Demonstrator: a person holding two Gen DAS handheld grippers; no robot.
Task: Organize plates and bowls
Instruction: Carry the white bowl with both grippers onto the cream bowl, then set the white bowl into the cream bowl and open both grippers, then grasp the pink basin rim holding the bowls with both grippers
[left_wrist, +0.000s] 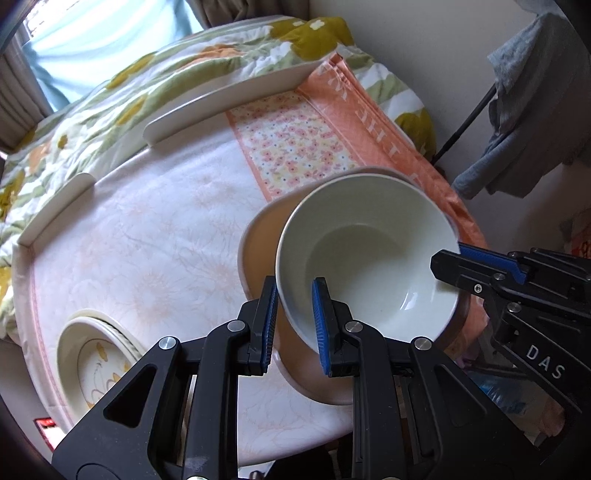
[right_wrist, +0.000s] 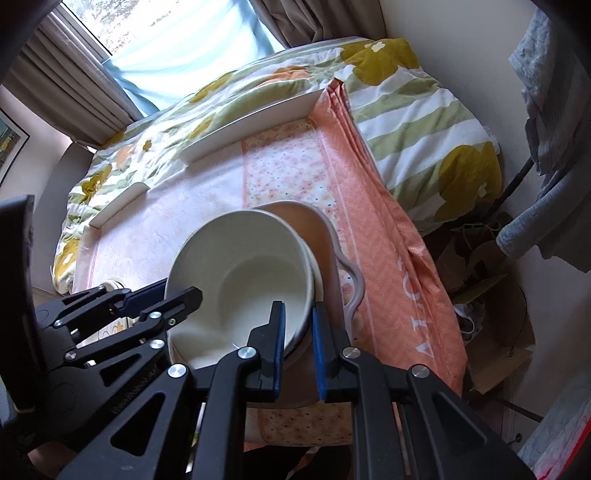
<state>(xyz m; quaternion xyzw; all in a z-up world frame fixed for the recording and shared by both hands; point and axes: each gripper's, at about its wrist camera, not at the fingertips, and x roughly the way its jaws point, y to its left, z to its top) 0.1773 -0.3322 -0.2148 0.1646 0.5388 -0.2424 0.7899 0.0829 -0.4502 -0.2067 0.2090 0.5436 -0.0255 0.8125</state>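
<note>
Bowl (left_wrist: 369, 258) rims were pinched by both the left gripper (left_wrist: 294, 325) and right gripper (right_wrist: 298, 343), above a pink plate (left_wrist: 258, 243).

White bowl (left_wrist: 369, 258): glazed ceramic look, glossy, smooth. Pink tray (left_wrist: 258, 236) under it: smooth, faint sheen. Gripper fingers (left_wrist: 267, 325): matt black plastic with ribbed blue pads and bright metal rivets. Tablecloth (left_wrist: 155, 240): matt woven cloth, pale print. Far quilt (left_wrist: 110, 96): soft, puckered fabric. Near-left plates (left_wrist: 92, 354): glossy, painted.
</note>
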